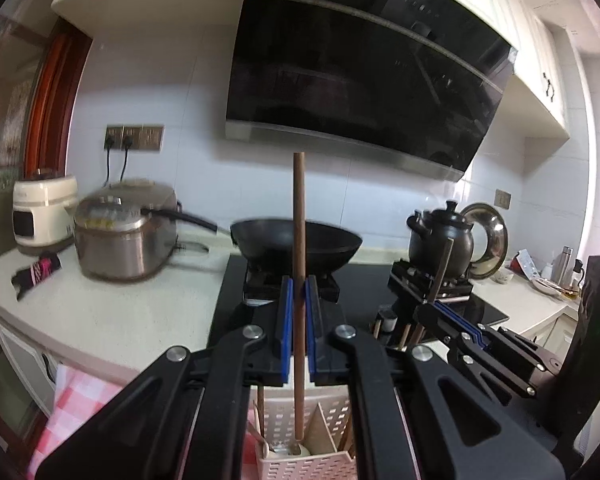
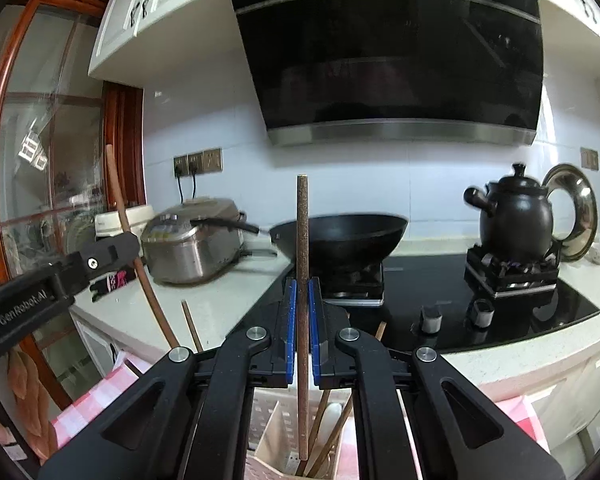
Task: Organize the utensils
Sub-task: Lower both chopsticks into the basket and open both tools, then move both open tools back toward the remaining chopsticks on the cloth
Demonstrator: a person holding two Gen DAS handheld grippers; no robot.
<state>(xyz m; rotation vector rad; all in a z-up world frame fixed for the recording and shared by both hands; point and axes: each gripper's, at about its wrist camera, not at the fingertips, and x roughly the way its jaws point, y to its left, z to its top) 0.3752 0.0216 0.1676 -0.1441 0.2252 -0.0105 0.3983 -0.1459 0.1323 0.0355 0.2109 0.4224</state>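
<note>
My left gripper (image 1: 299, 288) is shut on a brown wooden utensil handle (image 1: 299, 220) that stands upright, its lower end down in a pale perforated utensil basket (image 1: 312, 464). My right gripper (image 2: 302, 292) is shut on a speckled brown chopstick (image 2: 302, 232), also upright, its tip inside the same basket (image 2: 268, 420) among other sticks. The right gripper also shows in the left wrist view (image 1: 430, 304), to the right. The left gripper shows in the right wrist view (image 2: 132, 248), at the left, with its curved-looking handle (image 2: 118, 200).
A black wok (image 2: 340, 236) and a black clay kettle (image 2: 516, 216) sit on the black stove (image 2: 440, 292). A steel pressure cooker (image 1: 124, 244) and rice cooker (image 1: 44, 212) stand on the white counter (image 1: 120, 312). A pink checked cloth (image 1: 76, 408) lies below.
</note>
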